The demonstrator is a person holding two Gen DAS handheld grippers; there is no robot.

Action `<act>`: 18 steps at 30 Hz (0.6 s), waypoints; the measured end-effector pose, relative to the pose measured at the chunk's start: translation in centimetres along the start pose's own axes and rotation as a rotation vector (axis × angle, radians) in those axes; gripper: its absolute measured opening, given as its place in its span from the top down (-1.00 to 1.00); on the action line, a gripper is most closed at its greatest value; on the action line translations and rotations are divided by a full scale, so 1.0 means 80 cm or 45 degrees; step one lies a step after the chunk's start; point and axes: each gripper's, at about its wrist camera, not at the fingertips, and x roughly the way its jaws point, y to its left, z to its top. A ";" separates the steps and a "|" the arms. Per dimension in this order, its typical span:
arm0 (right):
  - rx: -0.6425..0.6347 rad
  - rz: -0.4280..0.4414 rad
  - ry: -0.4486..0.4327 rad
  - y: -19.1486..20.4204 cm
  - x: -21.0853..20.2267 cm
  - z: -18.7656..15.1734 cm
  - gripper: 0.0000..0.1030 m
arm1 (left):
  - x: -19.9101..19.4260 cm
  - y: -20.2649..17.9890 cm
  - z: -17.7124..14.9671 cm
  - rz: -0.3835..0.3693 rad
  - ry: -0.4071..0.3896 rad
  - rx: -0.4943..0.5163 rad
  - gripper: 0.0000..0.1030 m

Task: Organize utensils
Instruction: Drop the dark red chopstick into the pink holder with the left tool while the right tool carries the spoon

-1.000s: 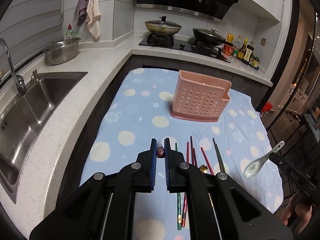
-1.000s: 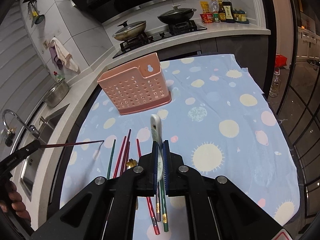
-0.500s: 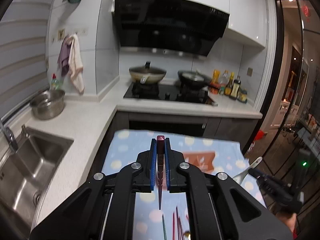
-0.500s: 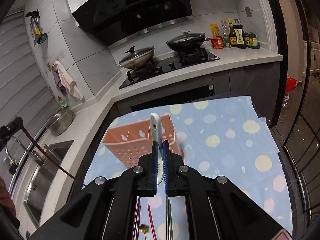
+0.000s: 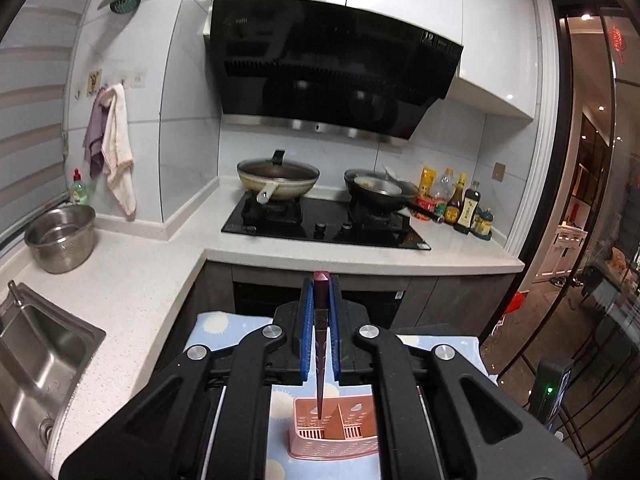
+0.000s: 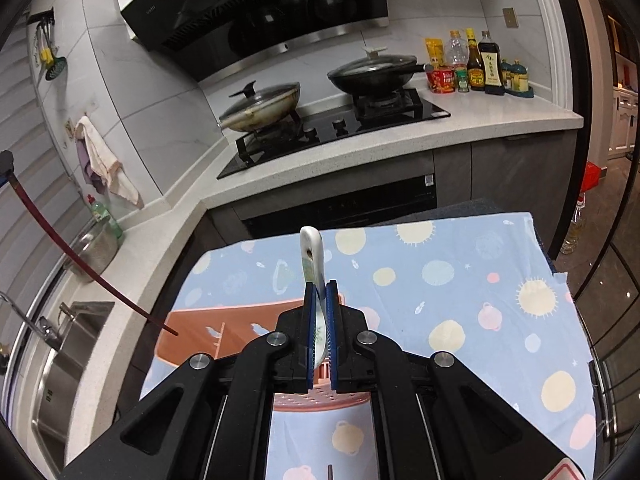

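Counter [image 5: 132, 280]: white speckled stone, L-shaped, running from the sink side round to the hob side.
Hood [image 5: 332, 68]: black, slanted, on the wall above the hob.
Cloth [image 6: 460, 280]: pale blue with sun and dot prints, spread over the table in front of the counter.
Sink [image 5: 36, 364]: steel, set into the counter at far left.
Hob [image 5: 324, 224]: black glass, carrying two lidded pans [image 5: 278, 178] side by side.
Bowl [image 5: 60, 238]: steel, on the counter near the sink.
Rack [image 5: 334, 432]: pink, perforated, standing on the cloth, with a divider inside; in the right view it lies under and just behind the right gripper.
Left gripper [image 5: 321, 328]: blue pads nipped tight on a chopstick, raised above the rack.
Right gripper [image 6: 320, 320]: pads closed narrowly on a spoon, over the rack's near wall.
Chopstick [image 5: 320, 364]: dark red, hanging point down, its tip at the rack's mouth beside the divider; I cannot tell whether it touches.
Spoon [image 6: 312, 256]: white ceramic, handle end poking up past the pads, bowl end hidden below.
Bottles [image 6: 480, 66]: sauces grouped at the counter's right end.
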 end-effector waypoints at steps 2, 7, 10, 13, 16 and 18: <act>0.004 -0.007 0.024 -0.003 0.013 -0.004 0.90 | 0.017 0.001 -0.011 0.002 0.037 -0.004 0.87; 0.000 -0.010 0.055 -0.006 0.029 -0.015 0.89 | 0.045 0.006 -0.036 0.019 0.112 -0.016 0.86; -0.001 -0.031 0.032 -0.008 0.026 -0.019 0.87 | 0.053 0.013 -0.046 0.030 0.139 -0.035 0.84; -0.012 -0.044 0.007 -0.008 0.018 -0.019 0.81 | 0.051 0.021 -0.052 0.079 0.140 -0.061 0.24; -0.017 -0.045 -0.011 -0.009 0.005 -0.019 0.81 | 0.044 0.027 -0.055 0.101 0.134 -0.069 0.17; -0.026 -0.045 -0.018 -0.008 -0.004 -0.022 0.81 | 0.037 0.033 -0.058 0.102 0.140 -0.080 0.17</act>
